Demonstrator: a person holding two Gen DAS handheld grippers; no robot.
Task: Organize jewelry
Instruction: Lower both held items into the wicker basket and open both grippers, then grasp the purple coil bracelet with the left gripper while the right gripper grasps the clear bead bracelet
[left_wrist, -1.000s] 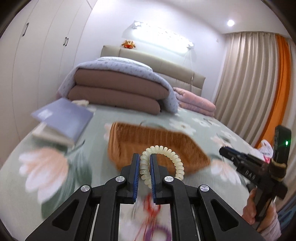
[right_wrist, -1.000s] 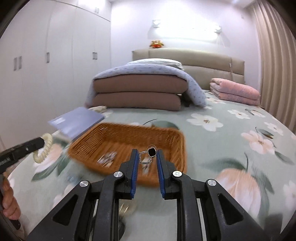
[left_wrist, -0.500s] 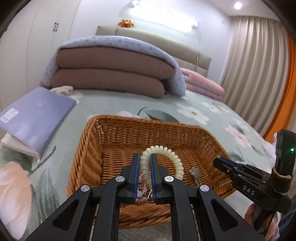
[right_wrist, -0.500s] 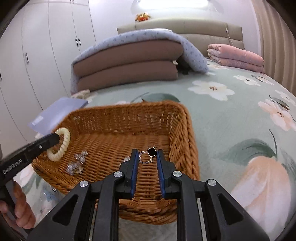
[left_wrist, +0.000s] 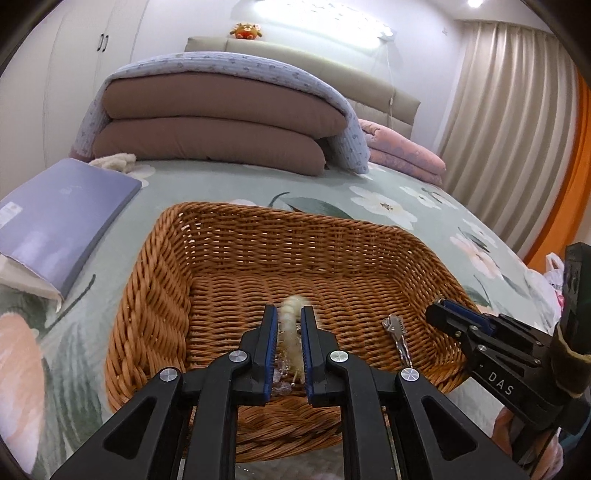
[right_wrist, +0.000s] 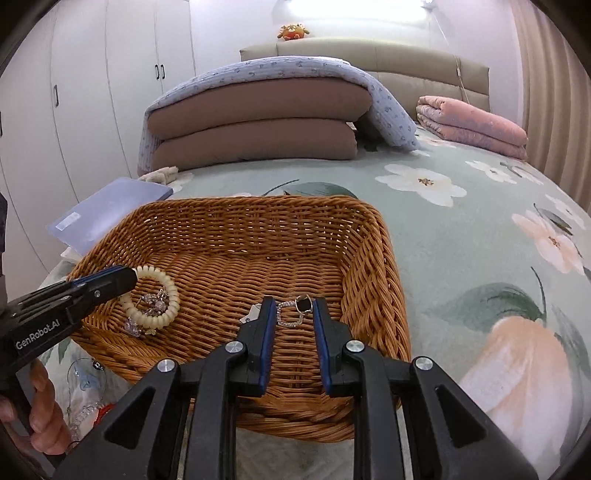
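A brown wicker basket (left_wrist: 159, 295) (right_wrist: 373, 266) sits on the flowered bedspread. My left gripper (left_wrist: 289, 325) (right_wrist: 125, 280) is open over the basket's near left part. The cream beaded bracelet (left_wrist: 290, 325) (right_wrist: 151, 299) is blurred between its jaws and drops onto crystal pieces (right_wrist: 155, 301) on the basket floor. My right gripper (right_wrist: 294, 314) (left_wrist: 443, 314) is open over the basket's near right part. A chain with a black pendant (right_wrist: 295, 310) lies loose between its jaws. A silver piece (left_wrist: 397, 332) lies in the basket.
A lavender book (left_wrist: 55, 218) (right_wrist: 107, 218) lies left of the basket. Folded brown quilts (left_wrist: 210, 136) and pink blankets (right_wrist: 472, 125) are stacked at the headboard. More jewelry (right_wrist: 85, 387) lies on a cloth at the bed's near left. Curtains (left_wrist: 509, 129) hang on the right.
Both grippers have opened over the basket. The bracelet has slipped from the left jaws and falls; the pendant chain is let go by the right jaws.
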